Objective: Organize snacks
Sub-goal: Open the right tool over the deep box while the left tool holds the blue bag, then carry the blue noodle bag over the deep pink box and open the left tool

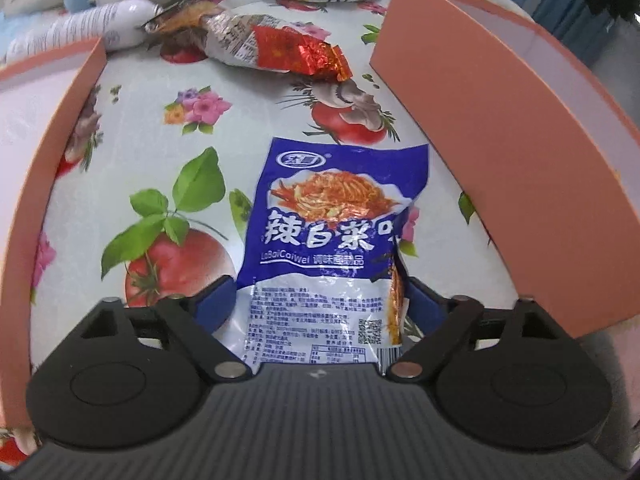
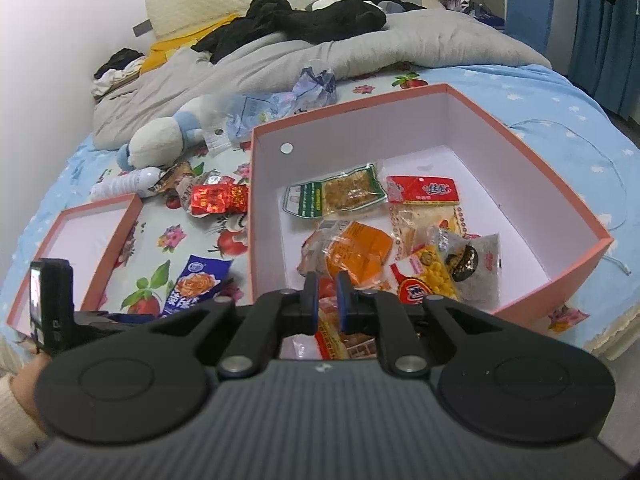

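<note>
Your work surface is a bed covered with a glossy oilcloth sheet (image 1: pixel 132 152) printed with tomatoes, green leaves and pink flowers. In your right wrist view, a rumpled grey quilt (image 2: pixel 280 56) lies at 12 o'clock.

The largest task item is a rigid cardboard box (image 2: pixel 560 196), salmon-pink outside and matte white inside, open-topped, filling 1 to 3 o'clock of that view. Inside it lies a loose heap of crinkly plastic snack packets (image 2: pixel 400 236) in orange, yellow, red and clear film. Its shallow matching lid (image 2: pixel 116 228) sits upturned at 9 o'clock, well apart from the box.

Between lid and box, on the sheet, lies a flat blue-and-white foil sachet (image 1: pixel 332 240) picturing shredded spicy cabbage. Seen from your left wrist, it runs from centre down to 6 o'clock. Your left gripper (image 1: pixel 316 300) is spread wide, its blue-padded fingers (image 1: pixel 218 300) either side of the sachet's lower end, not pressing it.

At 12 o'clock a crumpled red metallic wrapper (image 1: pixel 300 50) rests on the sheet.

Your right gripper (image 2: pixel 327 298) is clenched almost together above the box's near edge; whether it pinches any packet, I cannot tell.
</note>
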